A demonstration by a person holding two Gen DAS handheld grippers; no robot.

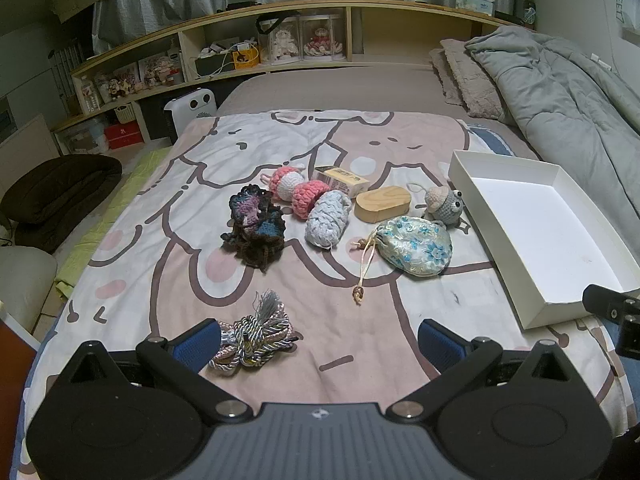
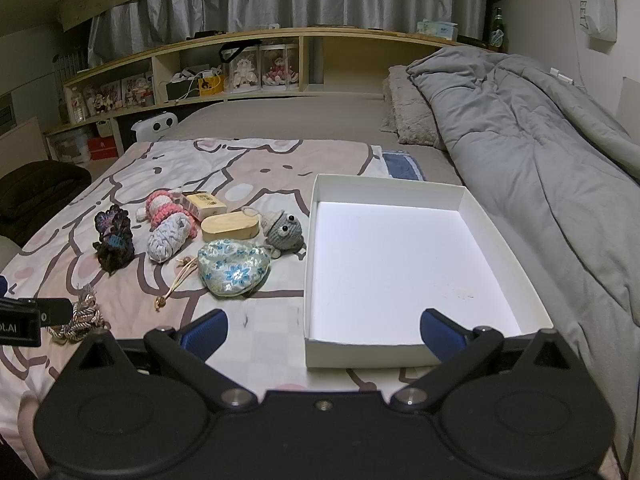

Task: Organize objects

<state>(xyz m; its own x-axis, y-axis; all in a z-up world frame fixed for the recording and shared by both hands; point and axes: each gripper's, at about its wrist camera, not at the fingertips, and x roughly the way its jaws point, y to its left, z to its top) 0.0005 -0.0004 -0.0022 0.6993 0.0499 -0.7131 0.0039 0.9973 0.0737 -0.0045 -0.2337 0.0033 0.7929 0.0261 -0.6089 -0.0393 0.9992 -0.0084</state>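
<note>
Two hand-held grippers hovered over the printed blanket (image 1: 360, 360), and neither held anything: the left gripper (image 1: 318, 344) had its blue pads spread wide, with the bundle of braided cords (image 1: 256, 334) lying just inside its left pad, near the blanket's front edge; the right gripper (image 2: 323, 334) stood equally spread over the near wall of the white box (image 2: 360, 350), which sat empty along the blanket's right edge. The other things lay loose toward the middle of the blanket: a dark crochet piece (image 1: 256, 224), pink-and-white crochet balls (image 1: 296, 190), a pale blue crochet roll (image 1: 328, 220), a small yellow carton (image 1: 346, 178), an oval wooden case (image 1: 382, 200), a grey crochet critter (image 1: 444, 202) and a floral drawstring pouch (image 1: 416, 246). Nothing seemed sorted yet. The cords looked the likely first pick; to do it well, the left gripper should centre over the knot of the bundle, press slightly into the soft bedding, and close across its thickest part so no loose loop trails out.
</note>
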